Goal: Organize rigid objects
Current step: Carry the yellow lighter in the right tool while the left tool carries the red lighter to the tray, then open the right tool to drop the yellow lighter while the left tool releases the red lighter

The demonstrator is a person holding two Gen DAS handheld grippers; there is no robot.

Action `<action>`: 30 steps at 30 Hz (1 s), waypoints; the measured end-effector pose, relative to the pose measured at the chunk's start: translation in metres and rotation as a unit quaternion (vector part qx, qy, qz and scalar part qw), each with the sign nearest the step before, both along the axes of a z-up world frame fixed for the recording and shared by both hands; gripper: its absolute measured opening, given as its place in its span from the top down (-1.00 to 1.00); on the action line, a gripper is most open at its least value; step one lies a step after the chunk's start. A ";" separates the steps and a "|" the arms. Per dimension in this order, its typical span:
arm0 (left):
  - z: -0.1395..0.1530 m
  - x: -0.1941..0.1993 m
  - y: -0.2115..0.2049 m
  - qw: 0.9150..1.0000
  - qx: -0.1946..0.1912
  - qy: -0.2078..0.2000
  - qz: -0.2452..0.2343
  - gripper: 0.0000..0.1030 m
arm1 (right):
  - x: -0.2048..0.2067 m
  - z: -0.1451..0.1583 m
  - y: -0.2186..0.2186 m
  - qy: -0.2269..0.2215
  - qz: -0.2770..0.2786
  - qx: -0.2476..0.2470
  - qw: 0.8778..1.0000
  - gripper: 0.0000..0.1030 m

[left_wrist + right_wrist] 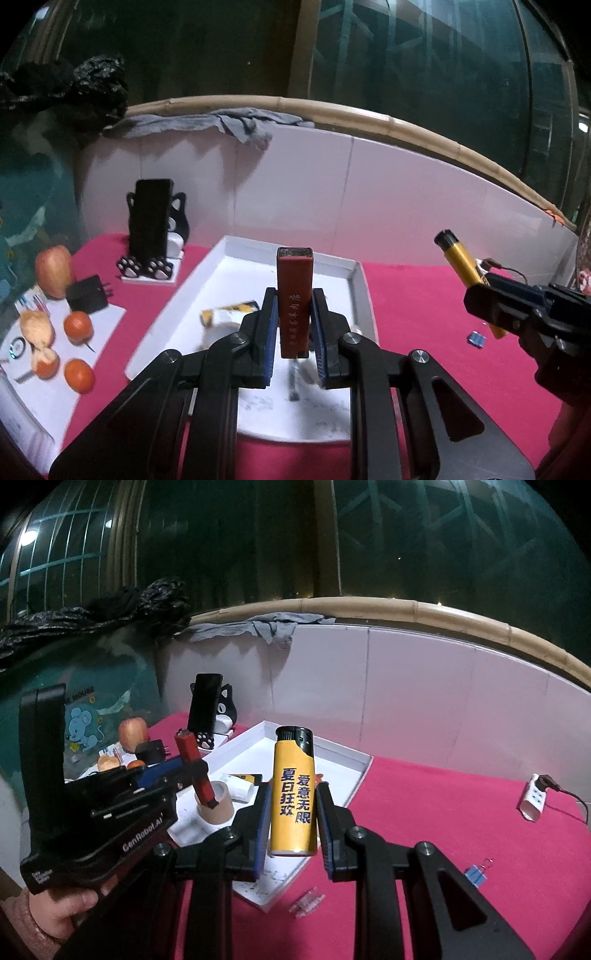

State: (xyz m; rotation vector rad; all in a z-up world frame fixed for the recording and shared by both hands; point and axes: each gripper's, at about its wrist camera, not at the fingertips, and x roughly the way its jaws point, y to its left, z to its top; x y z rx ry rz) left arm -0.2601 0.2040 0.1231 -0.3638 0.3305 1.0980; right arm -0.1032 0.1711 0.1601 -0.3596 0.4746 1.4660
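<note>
Gripping one lighter each, two pairs of hand-held tongs hang above a white tray (354, 771) on a desk (461, 812) covered in pink cloth. The left tongs (294, 325) are clamped on a slim red lighter (294, 295) printed with gold characters, held upright by its lower half. The right tongs (291, 819) are clamped on a fatter yellow lighter (293, 794) with a black cap and blue lettering, also upright. Both lighters sit over the tray's near part, clear of its floor. Smooth hard casings pinched low could swivel or slip between the pads if the tongs tilt. A roll of tape (216, 801) and a small yellow-and-white box (242, 781) already lie in the tray, so a careless release could knock them or send a lighter bouncing over the shallow rim. A blue clip (474, 875) and a clear plastic piece (306, 904) lie loose on the cloth.
</note>
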 end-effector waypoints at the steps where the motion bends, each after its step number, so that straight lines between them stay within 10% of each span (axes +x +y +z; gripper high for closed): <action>1: 0.001 -0.001 0.003 1.000 0.001 0.003 0.002 0.68 | -0.001 0.000 0.003 0.002 0.001 -0.001 1.000 0.56; 30: -0.059 0.028 0.125 0.986 -0.154 0.053 -0.022 0.68 | -0.006 -0.101 0.122 0.070 -0.037 -0.151 0.985 0.54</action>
